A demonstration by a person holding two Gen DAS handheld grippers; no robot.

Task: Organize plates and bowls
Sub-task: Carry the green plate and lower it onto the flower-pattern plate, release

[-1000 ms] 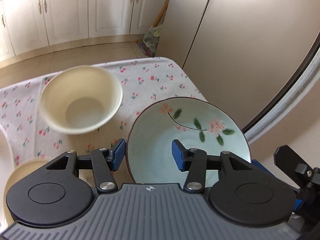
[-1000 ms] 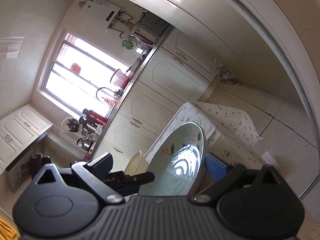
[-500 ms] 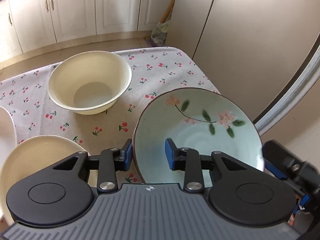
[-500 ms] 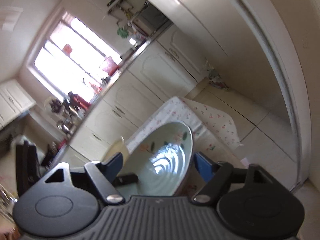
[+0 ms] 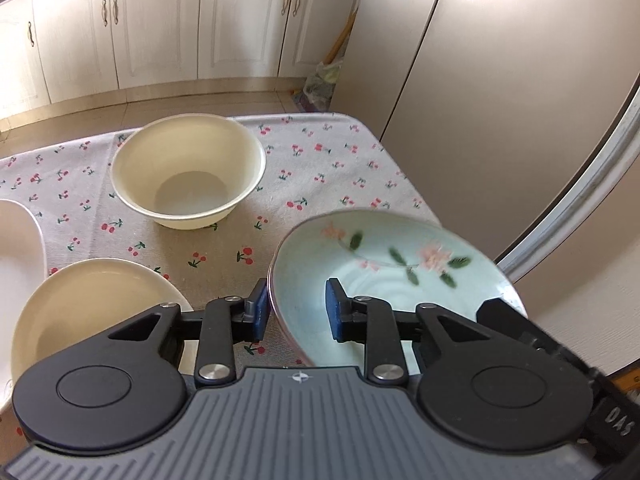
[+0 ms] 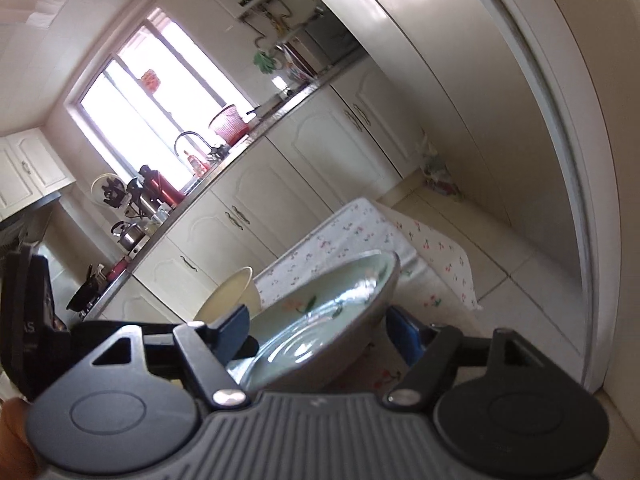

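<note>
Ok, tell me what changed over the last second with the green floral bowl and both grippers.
The left gripper is closing over the rim of the green floral bowl, one pad inside, one outside. The right gripper narrowed around the bowl's far side. The cream bowl stayed on the tablecloth.

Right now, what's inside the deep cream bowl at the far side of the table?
Nothing visible inside the deep cream bowl: bare floor and far inner wall, as the left wrist view shows. Its near rim hides the near inner wall.

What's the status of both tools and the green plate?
Left tool closing over green plate rim. Right tool shut across plate. Cream bowl clear, behind.
</note>
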